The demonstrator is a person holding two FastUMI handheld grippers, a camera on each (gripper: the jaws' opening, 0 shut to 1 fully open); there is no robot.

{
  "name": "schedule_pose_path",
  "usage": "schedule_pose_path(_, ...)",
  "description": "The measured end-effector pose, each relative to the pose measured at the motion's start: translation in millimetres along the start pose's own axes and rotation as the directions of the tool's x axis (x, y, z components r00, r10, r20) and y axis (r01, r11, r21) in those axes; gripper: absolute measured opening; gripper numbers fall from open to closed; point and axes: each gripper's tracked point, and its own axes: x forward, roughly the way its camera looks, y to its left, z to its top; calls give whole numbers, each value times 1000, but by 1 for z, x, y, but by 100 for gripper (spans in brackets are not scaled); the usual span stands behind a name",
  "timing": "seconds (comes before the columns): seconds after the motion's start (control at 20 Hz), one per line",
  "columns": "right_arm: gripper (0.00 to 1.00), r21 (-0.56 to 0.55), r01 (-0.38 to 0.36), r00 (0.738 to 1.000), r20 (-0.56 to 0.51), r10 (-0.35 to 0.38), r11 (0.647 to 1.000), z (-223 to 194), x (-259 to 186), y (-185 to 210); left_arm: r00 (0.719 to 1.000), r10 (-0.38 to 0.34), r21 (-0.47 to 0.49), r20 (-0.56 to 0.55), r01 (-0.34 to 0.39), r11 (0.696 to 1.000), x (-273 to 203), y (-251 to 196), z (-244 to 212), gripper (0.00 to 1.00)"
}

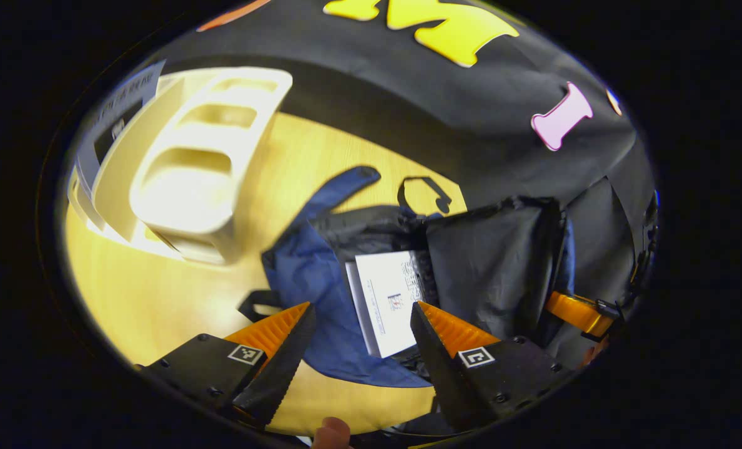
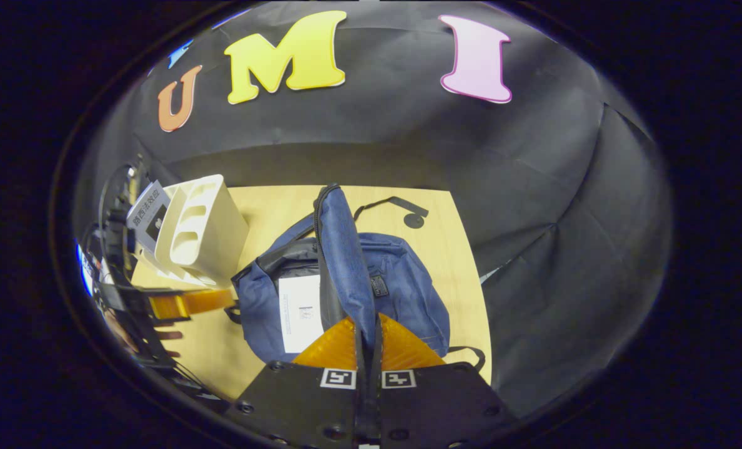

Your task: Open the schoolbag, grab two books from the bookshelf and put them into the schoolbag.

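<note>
Blue bag (image 2: pixel 402 293) flap pinched up by right gripper (image 2: pixel 366 340), keeping mouth open; book (image 2: pixel 300 313) inside; left gripper (image 1: pixel 361 337) jaws wide, empty; shelf (image 2: pixel 206 227) at 10 o'clock.

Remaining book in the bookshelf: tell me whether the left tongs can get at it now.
Probably yes. The left tongs are open and hold nothing, and the book leans at the bookshelf's far side with bare table between; reaching around the rack may be awkward.

Blue schoolbag (image 2: pixel 402 293) open – white book (image 2: pixel 301 313) inside – beside cream bookshelf (image 2: pixel 202 231)
</note>
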Motion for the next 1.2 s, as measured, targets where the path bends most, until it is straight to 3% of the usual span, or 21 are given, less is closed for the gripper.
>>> schedule_pose_path(0.2,0,1,1,1000,9,-1,1000,-1,-5,10,991,89,87,101,-98,991,-57,34,36,97)
schedule_pose_path(0.4,4,-1,-1,1000,12,1,1000,-5,-7,19,973,190,141,132,-208,968,-109,84,55,97)
schedule_pose_path(0.7,0,11,0,1000,13,0,1000,-6,-9,26,925,332,139,187,-359,923,-168,169,103,97)
schedule_pose_path(1.2,1,24,20,1000,-6,-20,1000,-12,-13,27,927,361,111,101,-371,922,-179,250,170,98)
